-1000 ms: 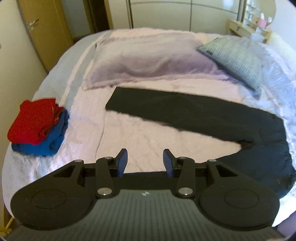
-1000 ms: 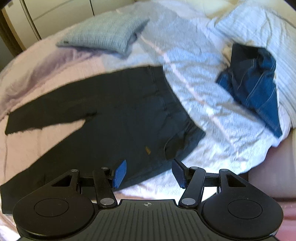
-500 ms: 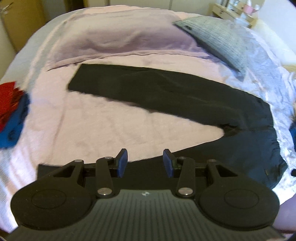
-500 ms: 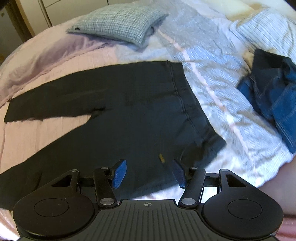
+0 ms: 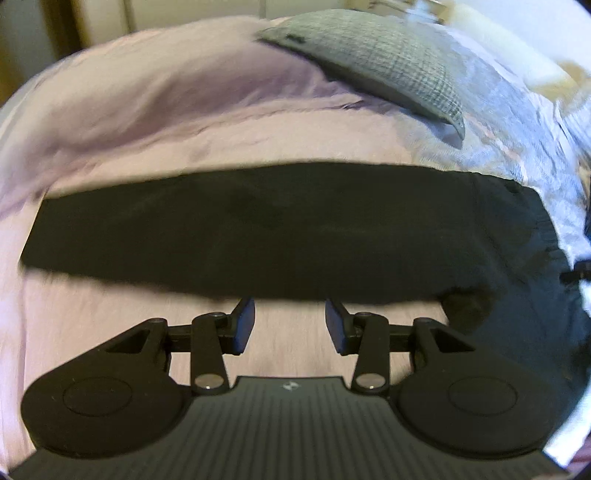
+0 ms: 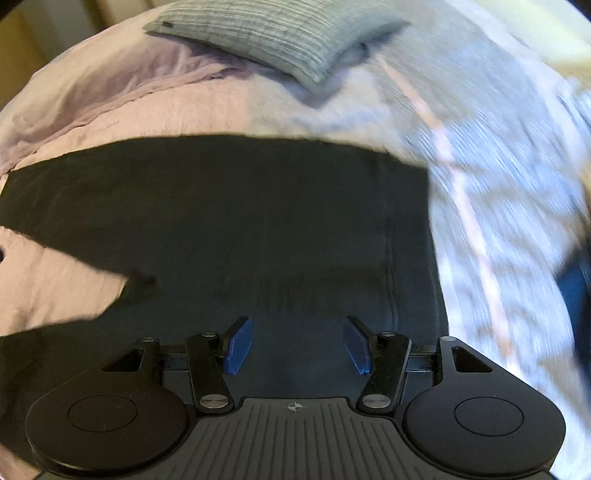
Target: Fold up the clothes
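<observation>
Your left gripper [image 5: 289, 320] hangs over bare lilac sheet [image 5: 122, 306], its jaws spread wide with nothing between them. Just ahead of its fingertips lies the near edge of one leg of the black trousers [image 5: 258, 232], which stretches flat across the bed from left to right. Beyond that leg sits a lilac pillow [image 5: 155, 92], and a grey checked cushion [image 5: 376, 62] rests to the right of it.

Your right gripper [image 6: 297, 343] is over the trousers [image 6: 258, 221] themselves, above the seat near the waistband. Its jaws also stand wide apart and hold nothing; whether the blue pads [image 6: 240, 345] touch the cloth you cannot tell. The two legs fork away to the left, with sheet [image 6: 55, 288] showing between them. To the right the striped cover [image 6: 498, 206] is badly blurred, and a patch of blue fabric [image 6: 572, 291] shows at the frame edge. The grey cushion [image 6: 273, 33] lies at the far side.
</observation>
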The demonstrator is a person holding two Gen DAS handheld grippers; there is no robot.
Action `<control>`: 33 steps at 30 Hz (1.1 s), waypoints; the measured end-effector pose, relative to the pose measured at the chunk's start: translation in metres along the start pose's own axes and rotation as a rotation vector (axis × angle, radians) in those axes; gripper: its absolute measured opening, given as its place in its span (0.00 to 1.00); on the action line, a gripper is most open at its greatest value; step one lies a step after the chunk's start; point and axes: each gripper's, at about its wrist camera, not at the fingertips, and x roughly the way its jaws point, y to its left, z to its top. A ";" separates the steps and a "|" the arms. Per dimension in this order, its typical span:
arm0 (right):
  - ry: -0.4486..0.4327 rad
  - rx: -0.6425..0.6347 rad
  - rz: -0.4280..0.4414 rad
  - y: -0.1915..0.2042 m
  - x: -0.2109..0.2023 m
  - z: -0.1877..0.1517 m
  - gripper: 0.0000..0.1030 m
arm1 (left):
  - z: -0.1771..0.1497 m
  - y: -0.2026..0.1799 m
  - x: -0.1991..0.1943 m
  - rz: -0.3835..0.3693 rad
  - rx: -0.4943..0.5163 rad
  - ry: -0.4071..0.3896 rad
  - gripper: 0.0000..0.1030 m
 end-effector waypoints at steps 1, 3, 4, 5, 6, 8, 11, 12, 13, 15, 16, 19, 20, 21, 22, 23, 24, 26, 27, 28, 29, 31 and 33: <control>-0.003 -0.016 0.015 -0.004 0.010 0.012 0.57 | 0.010 0.000 0.013 -0.006 0.034 -0.015 0.37; -0.010 -0.050 0.045 -0.011 0.029 0.037 0.57 | 0.028 0.000 0.034 -0.017 0.092 -0.043 0.37; -0.018 -0.081 0.056 -0.012 0.037 0.050 0.57 | 0.037 -0.002 0.045 -0.022 0.123 -0.053 0.37; -0.026 -0.112 0.068 -0.013 0.046 0.063 0.57 | 0.045 -0.003 0.055 -0.028 0.151 -0.058 0.37; -0.035 -0.145 0.079 -0.013 0.054 0.076 0.57 | 0.053 -0.003 0.064 -0.037 0.177 -0.062 0.37; -0.038 -0.211 0.097 -0.013 0.069 0.098 0.57 | 0.066 -0.003 0.082 -0.055 0.240 -0.065 0.37; -0.031 -0.295 0.130 -0.014 0.092 0.127 0.57 | 0.082 0.003 0.107 -0.080 0.328 -0.050 0.37; -0.029 -0.323 0.141 -0.014 0.099 0.136 0.57 | 0.086 0.005 0.115 -0.089 0.351 -0.044 0.37; -0.024 -0.349 0.153 -0.014 0.106 0.145 0.57 | 0.090 0.008 0.122 -0.097 0.376 -0.034 0.37; 0.008 -0.375 0.187 -0.017 0.118 0.155 0.57 | 0.097 0.015 0.136 -0.114 0.427 -0.011 0.37; 0.024 -0.388 0.204 -0.019 0.124 0.160 0.57 | 0.100 0.018 0.142 -0.119 0.454 -0.001 0.37; 0.072 -0.427 0.254 -0.024 0.142 0.175 0.57 | 0.109 0.027 0.156 -0.130 0.526 0.022 0.37; 0.088 -0.440 0.271 -0.025 0.148 0.180 0.57 | 0.112 0.030 0.161 -0.132 0.544 0.031 0.37; 0.105 -0.449 0.288 -0.027 0.154 0.185 0.57 | 0.114 0.033 0.165 -0.141 0.555 0.039 0.37; 0.125 -0.442 0.308 -0.029 0.160 0.190 0.57 | 0.116 0.036 0.170 -0.153 0.564 0.048 0.39; 0.137 -0.440 0.317 -0.031 0.164 0.193 0.57 | 0.118 0.040 0.174 -0.165 0.572 0.057 0.40; 0.145 -0.438 0.323 -0.032 0.167 0.195 0.57 | 0.120 0.043 0.178 -0.181 0.575 0.065 0.41; 0.119 -0.450 0.305 -0.029 0.159 0.191 0.57 | 0.121 0.048 0.183 -0.220 0.573 0.093 0.41; 0.105 -0.456 0.297 -0.028 0.155 0.189 0.57 | 0.122 0.051 0.186 -0.240 0.571 0.109 0.41; 0.092 -0.462 0.288 -0.027 0.151 0.186 0.56 | 0.122 0.053 0.189 -0.260 0.569 0.124 0.34; 0.079 -0.468 0.279 -0.026 0.147 0.184 0.56 | 0.121 0.053 0.190 -0.257 0.581 0.128 0.30; 0.053 -0.480 0.262 -0.024 0.139 0.179 0.36 | 0.117 0.049 0.189 -0.226 0.632 0.122 0.07; 0.026 -0.492 0.244 -0.021 0.131 0.175 0.21 | 0.112 0.045 0.181 -0.190 0.683 0.092 0.02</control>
